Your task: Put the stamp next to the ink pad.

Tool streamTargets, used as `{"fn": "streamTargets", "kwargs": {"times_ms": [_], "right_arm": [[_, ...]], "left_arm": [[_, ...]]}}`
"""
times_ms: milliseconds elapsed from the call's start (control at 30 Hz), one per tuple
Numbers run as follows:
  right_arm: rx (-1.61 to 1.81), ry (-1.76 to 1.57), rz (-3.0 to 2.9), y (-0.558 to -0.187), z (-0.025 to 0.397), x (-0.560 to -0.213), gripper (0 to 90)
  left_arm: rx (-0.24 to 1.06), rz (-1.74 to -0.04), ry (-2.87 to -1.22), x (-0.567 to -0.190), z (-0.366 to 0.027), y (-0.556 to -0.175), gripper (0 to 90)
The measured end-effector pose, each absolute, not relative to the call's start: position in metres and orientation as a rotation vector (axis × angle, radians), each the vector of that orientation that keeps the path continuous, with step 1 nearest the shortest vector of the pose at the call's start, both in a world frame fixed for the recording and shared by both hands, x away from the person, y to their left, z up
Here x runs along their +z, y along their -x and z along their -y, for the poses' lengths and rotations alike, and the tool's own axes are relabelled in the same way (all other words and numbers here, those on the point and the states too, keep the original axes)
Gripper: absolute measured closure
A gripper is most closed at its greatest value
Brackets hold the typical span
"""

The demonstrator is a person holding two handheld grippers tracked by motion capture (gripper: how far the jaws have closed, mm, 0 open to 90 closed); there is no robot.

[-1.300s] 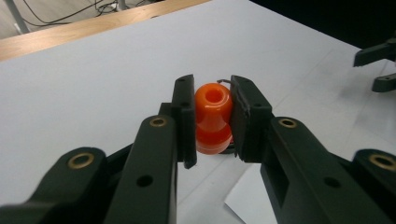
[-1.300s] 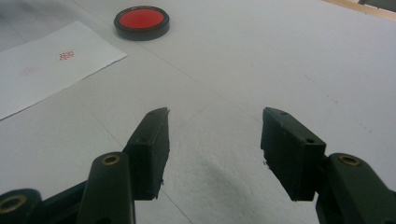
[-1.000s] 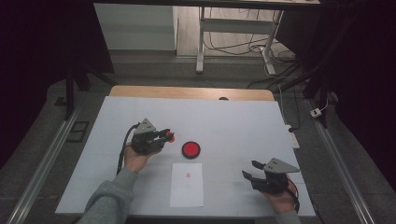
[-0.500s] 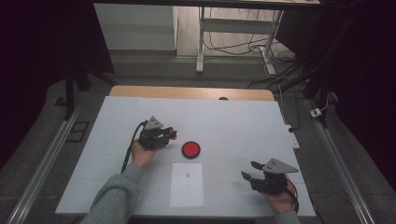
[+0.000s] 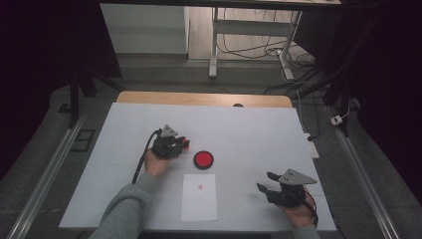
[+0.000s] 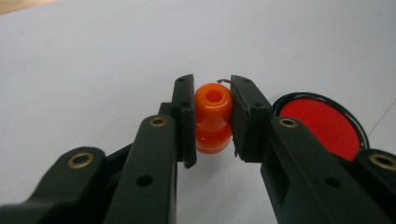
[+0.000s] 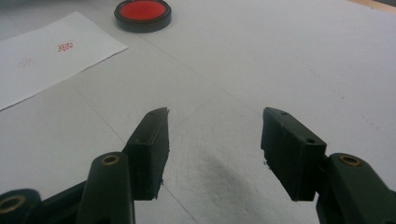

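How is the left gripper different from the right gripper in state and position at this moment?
The left gripper is shut on an orange stamp, while the right gripper is open and holds nothing. The left gripper is beside the red ink pad, near the table's middle; the right gripper is near the front right, to the right of the paper sheet. Both have black jaws and are hand-held.

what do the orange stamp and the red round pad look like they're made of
Orange stamp: probably glossy moulded plastic; smooth rounded knob with soft highlights, held between the left gripper's fingers.
Red round pad: looks like a matt red ink surface in a shiny black rim, likely plastic; the finish alone leaves that open.
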State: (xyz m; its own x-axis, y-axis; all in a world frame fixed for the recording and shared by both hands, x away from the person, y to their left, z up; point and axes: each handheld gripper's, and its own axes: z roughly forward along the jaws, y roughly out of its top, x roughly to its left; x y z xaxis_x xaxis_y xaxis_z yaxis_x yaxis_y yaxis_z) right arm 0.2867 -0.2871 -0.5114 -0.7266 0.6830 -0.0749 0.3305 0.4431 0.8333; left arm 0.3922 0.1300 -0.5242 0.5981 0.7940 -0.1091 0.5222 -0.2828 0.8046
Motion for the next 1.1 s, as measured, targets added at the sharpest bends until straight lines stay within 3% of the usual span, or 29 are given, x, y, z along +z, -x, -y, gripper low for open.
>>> {"fn": "streamTargets", "kwargs": {"times_ms": [733, 967, 1100], "right_arm": [[1.191, -0.855, -2.304, -0.287, 0.286, -0.512, 40.8], [1.206, -0.854, -2.307, -0.287, 0.286, -0.512, 40.6], [1.205, -0.853, -2.306, -0.287, 0.286, -0.512, 40.6]], "left_arm": [[0.37, -1.059, -2.018, -0.537, -0.13, -0.391, 69.4], [0.36, -1.056, -1.969, -0.532, -0.131, -0.389, 44.5], [0.344, -1.068, -1.953, -0.528, -0.131, -0.387, 34.8]]}}
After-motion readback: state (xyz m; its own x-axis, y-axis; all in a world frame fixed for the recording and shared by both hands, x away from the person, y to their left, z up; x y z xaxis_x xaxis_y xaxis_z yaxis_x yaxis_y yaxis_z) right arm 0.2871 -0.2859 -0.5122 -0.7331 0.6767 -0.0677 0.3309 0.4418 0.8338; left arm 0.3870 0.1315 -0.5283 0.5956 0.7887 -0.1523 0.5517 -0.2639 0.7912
